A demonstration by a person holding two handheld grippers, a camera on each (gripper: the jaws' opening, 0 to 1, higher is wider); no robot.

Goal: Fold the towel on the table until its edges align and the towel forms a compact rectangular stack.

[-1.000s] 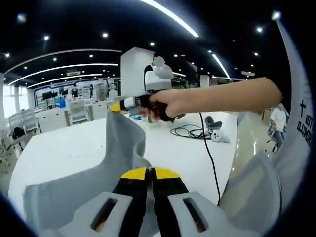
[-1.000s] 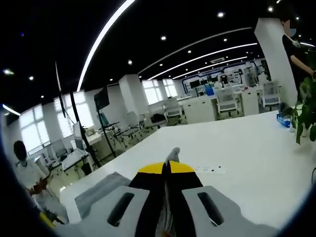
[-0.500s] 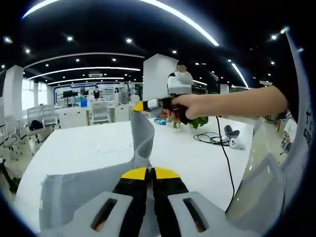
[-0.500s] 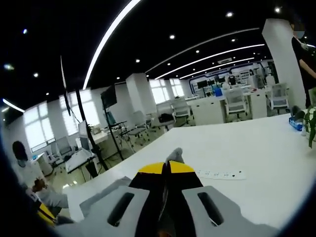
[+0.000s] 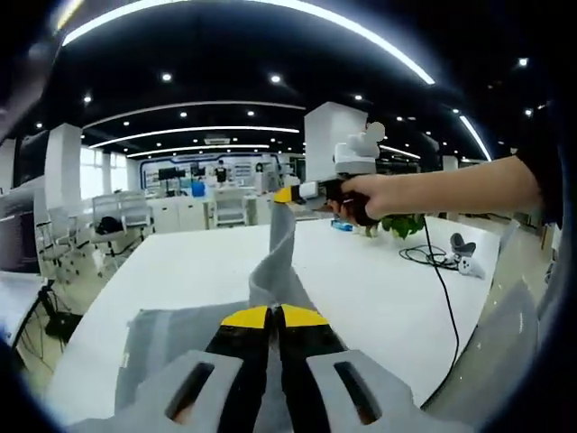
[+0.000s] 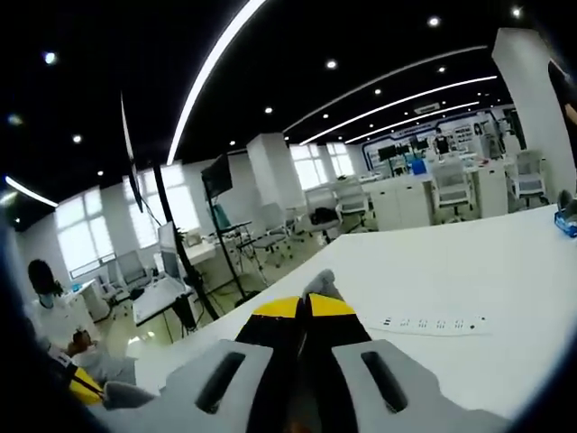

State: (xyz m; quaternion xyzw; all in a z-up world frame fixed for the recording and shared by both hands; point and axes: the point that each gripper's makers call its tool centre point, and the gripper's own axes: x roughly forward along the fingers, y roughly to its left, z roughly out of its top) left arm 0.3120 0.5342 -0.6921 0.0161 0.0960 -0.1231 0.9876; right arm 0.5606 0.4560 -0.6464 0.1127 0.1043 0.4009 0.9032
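White table [image 5: 180, 271], grey towel [image 5: 162, 338], black cable [image 5: 431, 257], power strip [image 6: 433, 323]

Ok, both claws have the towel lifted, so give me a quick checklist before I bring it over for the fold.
1. Left claw grip: shut on the towel, ok.
2. Right claw grip: shut on a grey corner that pokes out past the tips, ok.
3. Cloth between the claws: stretched up to the right claw, no twist seen, ok.
4. Rest of the towel: lies on the white table, ok.
5. Landing area: power strip lies on the table ahead of the right claw, not ok.
6. Edges aligned: cannot tell.
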